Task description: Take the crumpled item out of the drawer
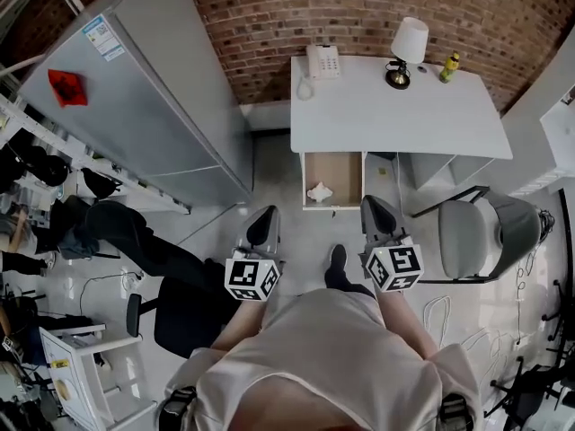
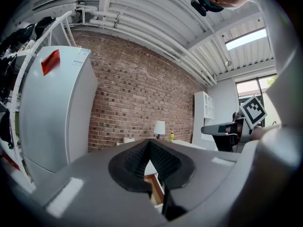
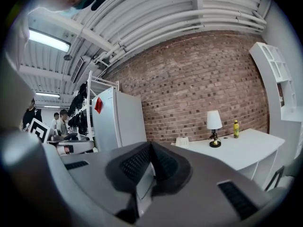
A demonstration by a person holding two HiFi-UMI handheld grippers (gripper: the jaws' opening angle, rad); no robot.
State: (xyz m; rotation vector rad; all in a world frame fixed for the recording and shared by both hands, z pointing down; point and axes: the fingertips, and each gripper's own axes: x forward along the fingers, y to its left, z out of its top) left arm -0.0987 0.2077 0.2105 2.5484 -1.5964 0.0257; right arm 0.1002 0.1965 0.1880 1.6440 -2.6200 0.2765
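Observation:
A white crumpled item (image 1: 319, 191) lies in the open wooden drawer (image 1: 345, 171) pulled out from under the white desk (image 1: 386, 115). My left gripper (image 1: 264, 220) hangs short of the drawer, to its left, jaws shut and empty. My right gripper (image 1: 376, 207) is just right of the drawer's front corner, also shut with nothing in it. In the left gripper view, the left gripper (image 2: 149, 144) has its pads meeting, with part of the drawer showing below them. The right gripper view has the right gripper (image 3: 150, 146) pointing at the desk (image 3: 236, 150) and brick wall.
On the desk stand a lamp (image 1: 409, 43), a telephone (image 1: 323, 61) and a yellow bottle (image 1: 450, 65). A tall grey refrigerator (image 1: 153, 88) stands left of the desk. A grey office chair (image 1: 485, 227) sits at the right, a black chair (image 1: 180, 317) at the left.

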